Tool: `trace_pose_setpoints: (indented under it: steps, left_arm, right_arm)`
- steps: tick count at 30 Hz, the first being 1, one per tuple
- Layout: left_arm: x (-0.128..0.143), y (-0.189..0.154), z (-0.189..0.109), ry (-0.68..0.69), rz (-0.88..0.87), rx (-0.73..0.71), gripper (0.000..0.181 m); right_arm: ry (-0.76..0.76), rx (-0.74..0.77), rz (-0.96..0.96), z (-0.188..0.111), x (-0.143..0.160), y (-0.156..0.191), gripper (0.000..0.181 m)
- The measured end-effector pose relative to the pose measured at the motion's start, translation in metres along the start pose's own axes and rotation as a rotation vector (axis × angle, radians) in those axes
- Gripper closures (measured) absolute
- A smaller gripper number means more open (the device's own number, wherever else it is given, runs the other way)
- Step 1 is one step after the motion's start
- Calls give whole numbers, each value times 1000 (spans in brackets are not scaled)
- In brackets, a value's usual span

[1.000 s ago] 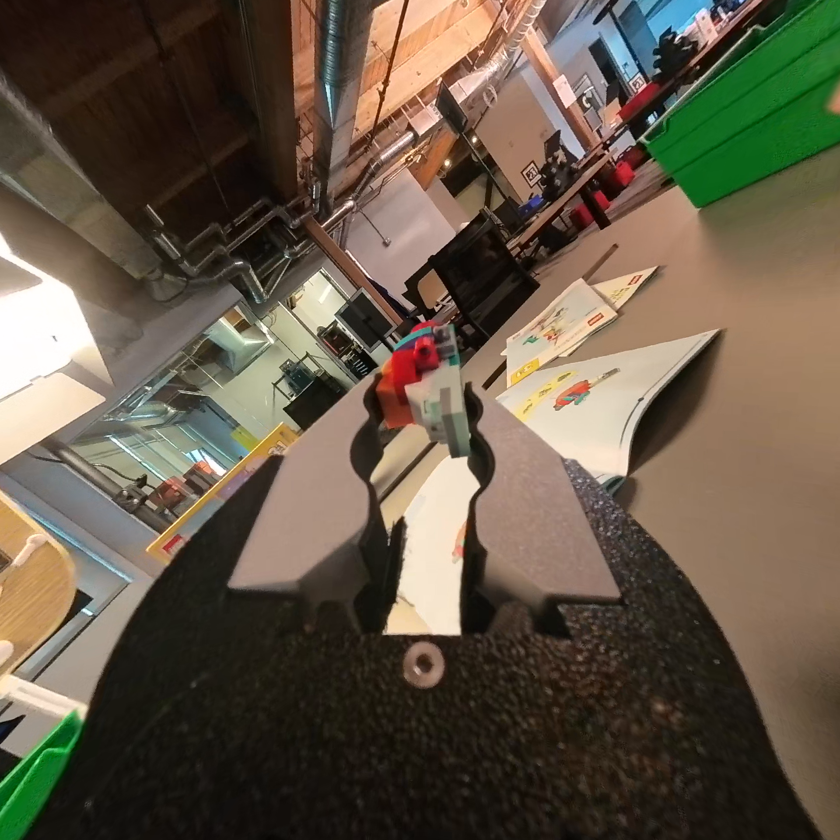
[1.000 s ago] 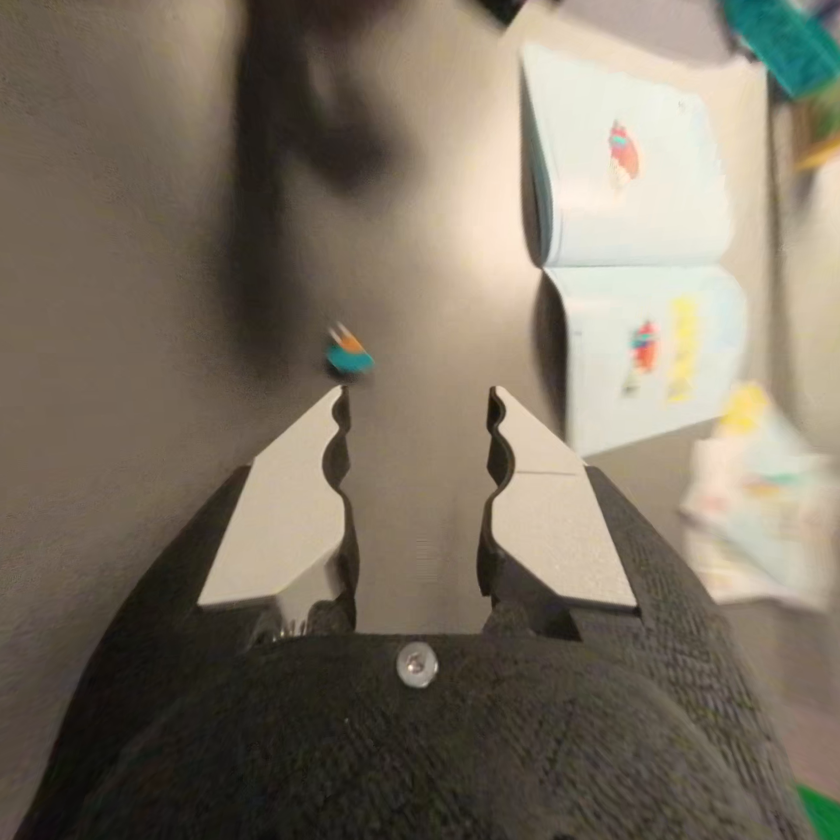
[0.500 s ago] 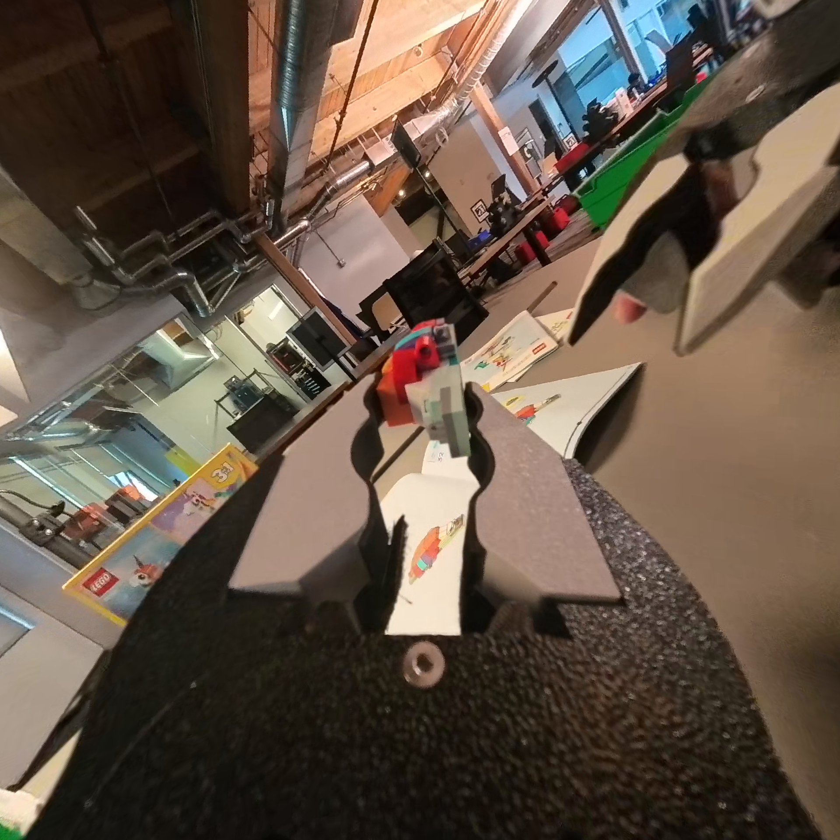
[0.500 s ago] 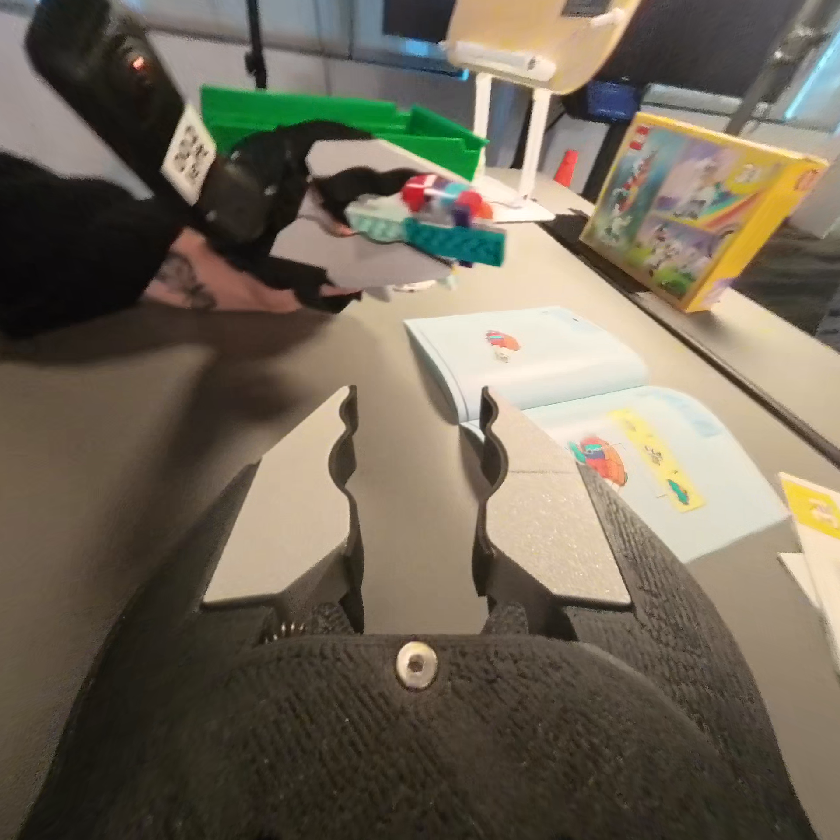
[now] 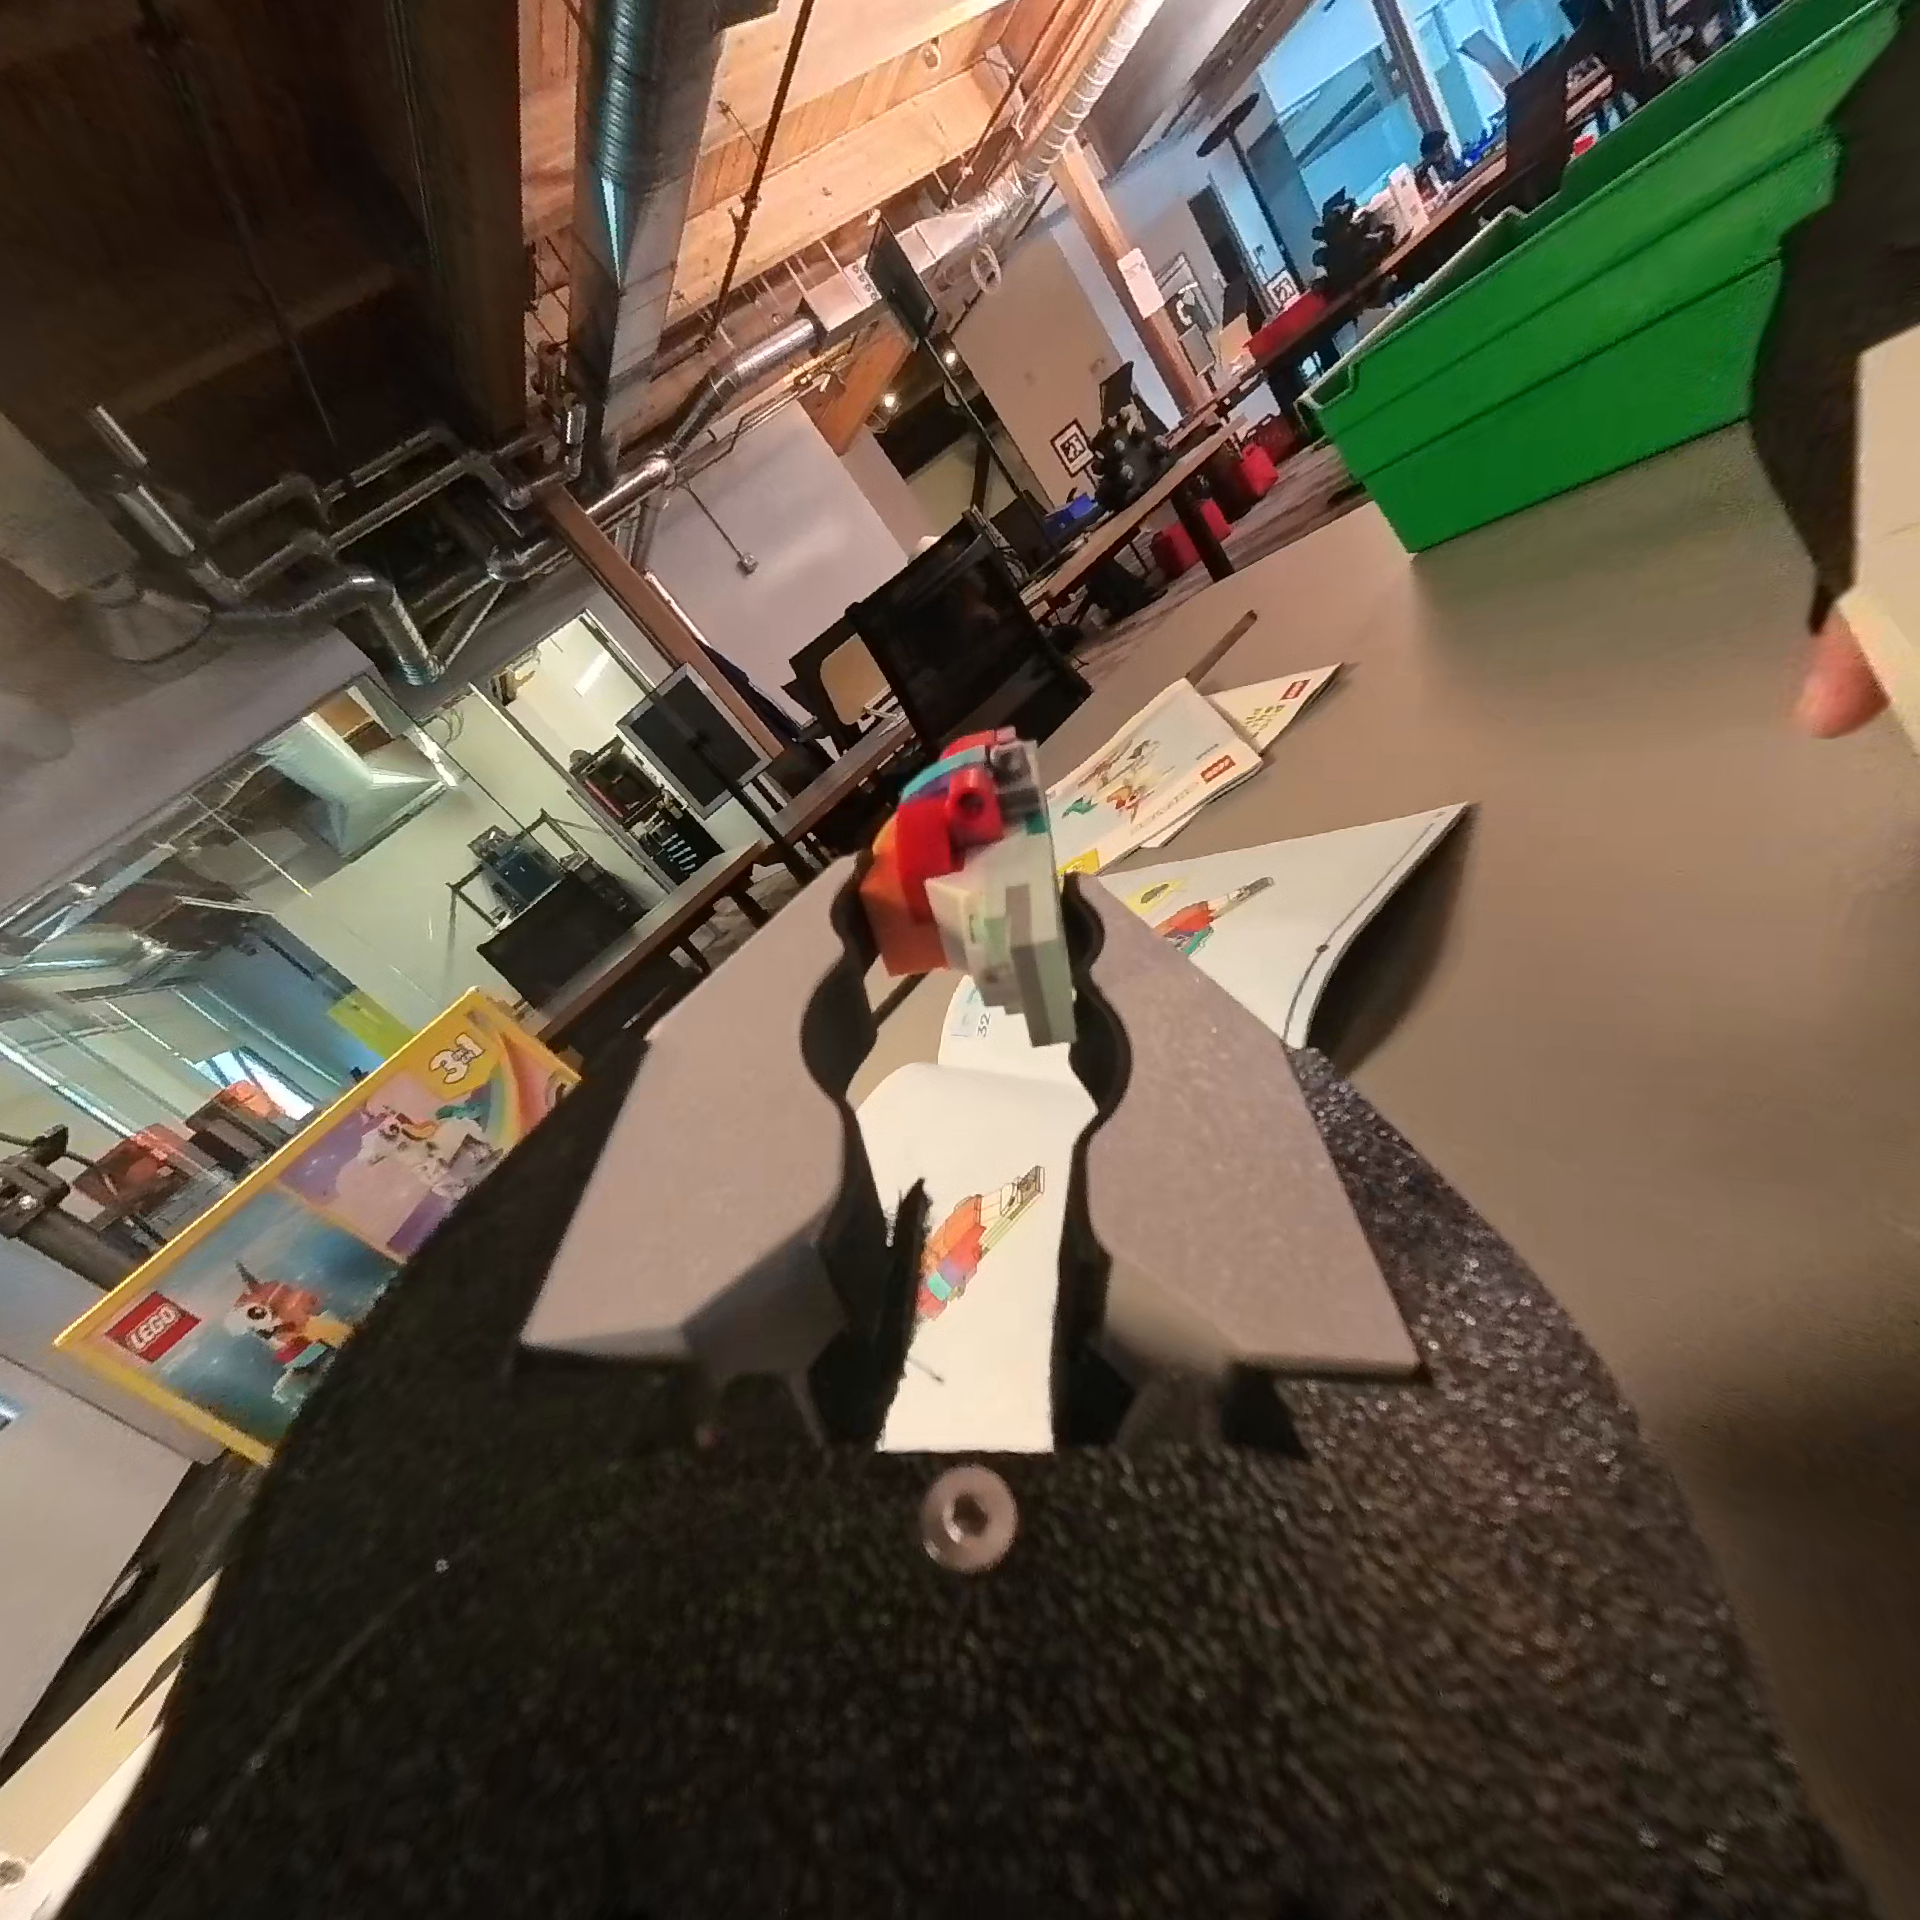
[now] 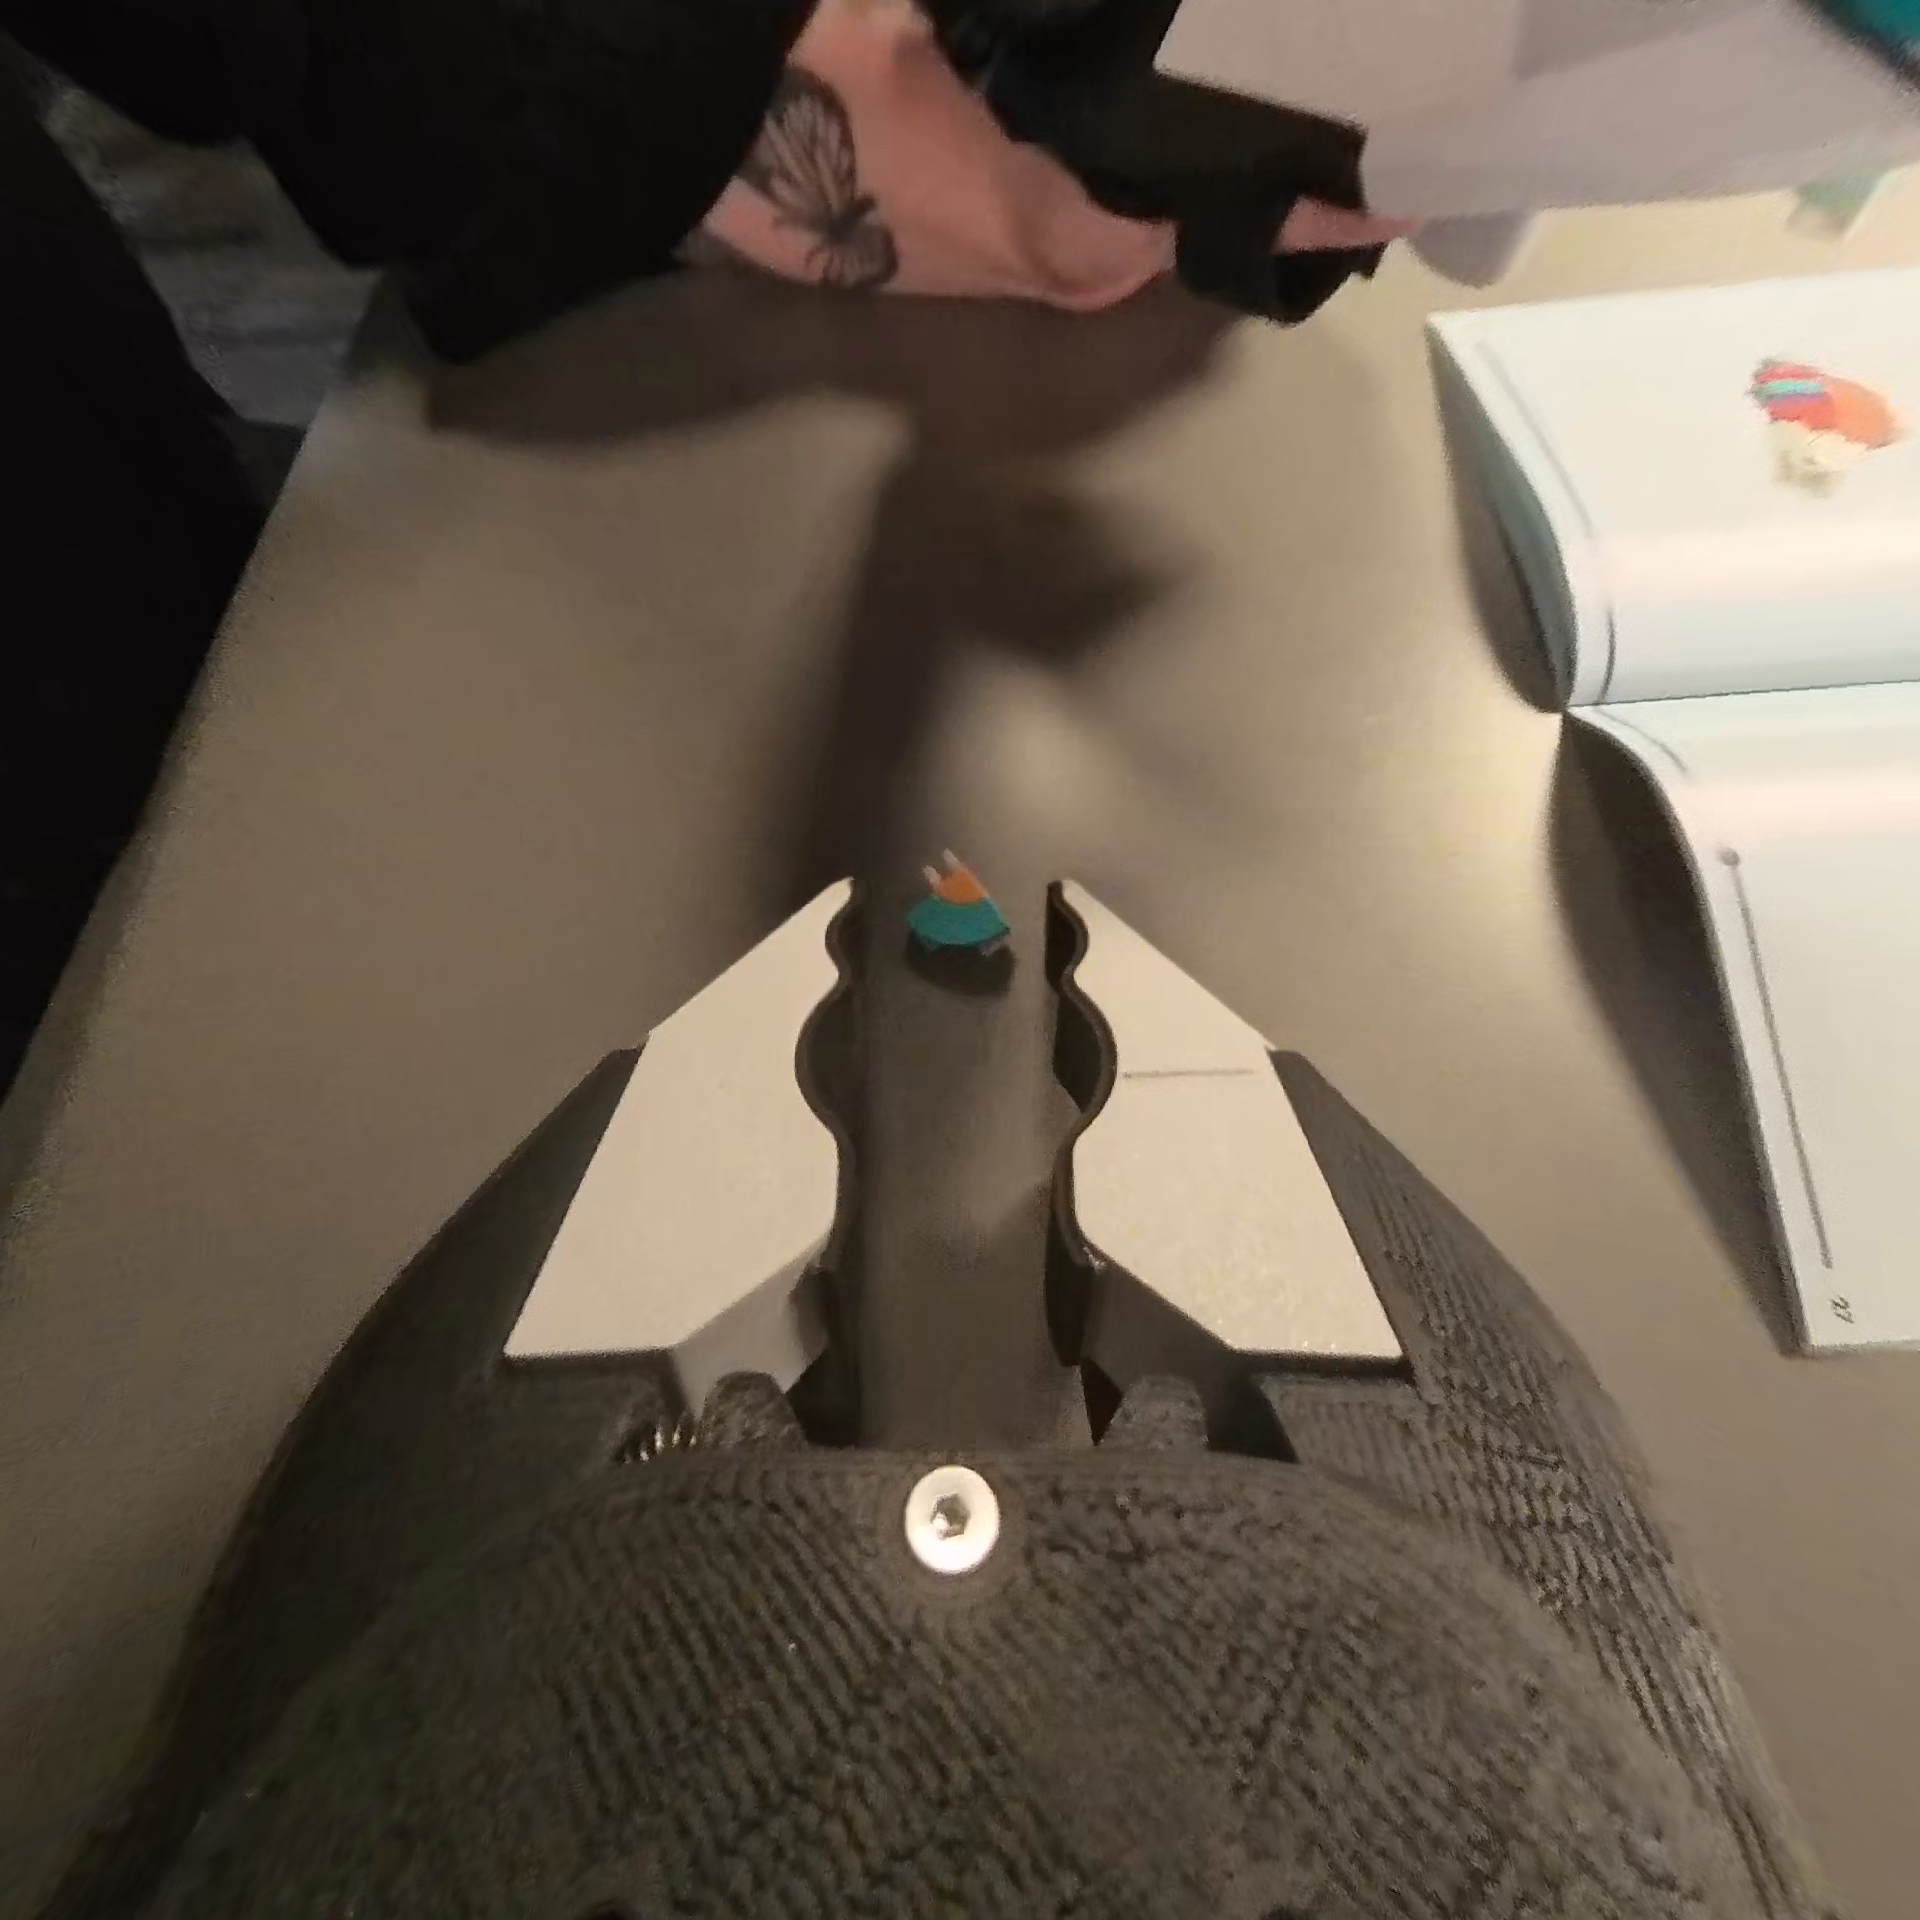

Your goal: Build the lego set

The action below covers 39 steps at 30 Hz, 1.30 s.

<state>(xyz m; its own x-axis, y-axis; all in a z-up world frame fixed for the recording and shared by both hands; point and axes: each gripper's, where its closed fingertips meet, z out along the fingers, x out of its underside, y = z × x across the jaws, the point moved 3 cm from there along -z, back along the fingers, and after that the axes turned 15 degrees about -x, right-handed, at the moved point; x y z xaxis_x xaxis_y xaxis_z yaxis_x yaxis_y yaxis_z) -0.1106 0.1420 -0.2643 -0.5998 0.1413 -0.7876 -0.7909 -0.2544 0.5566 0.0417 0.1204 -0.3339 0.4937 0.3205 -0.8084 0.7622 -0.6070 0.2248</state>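
Note:
My left gripper is shut on a small lego build of red, orange, teal and pale grey bricks, held up above the grey table. My right gripper is open and points down at the table. A small teal and orange lego piece lies on the table between its fingertips; neither finger touches it. The hand that holds the left gripper shows at the top of the right wrist view.
An open instruction booklet lies to the right, also in the left wrist view. More leaflets lie beyond it. Stacked green bins stand at the far right. A yellow lego box stands at the left.
My right gripper swung up toward the left gripper, then came back down over the teal and orange piece, closer than before. The left gripper kept hold of the build.

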Motion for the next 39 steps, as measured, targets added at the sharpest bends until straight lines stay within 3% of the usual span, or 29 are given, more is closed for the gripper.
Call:
trace_pose_setpoints:
  steps: [9, 14, 20, 35, 39]
  left_arm:
    - [0, -10, -3, 1, 51, 49, 148]
    - [1, -18, 0, 19, 51, 78, 148]
    - [-5, -31, -5, -5, 97, 131, 148]
    - [-4, -43, -9, 0, 150, 180, 148]
    - [-6, -50, -11, -10, 181, 206, 148]
  right_arm:
    - [49, 0, 27, -2, 13, 10, 155]
    - [40, 206, -7, -8, 11, 2, 152]
    - [47, 318, -48, 1, 5, 12, 153]
    - [75, 251, -16, 11, 4, 8, 166]
    - [33, 383, 36, 1, 1, -5, 167]
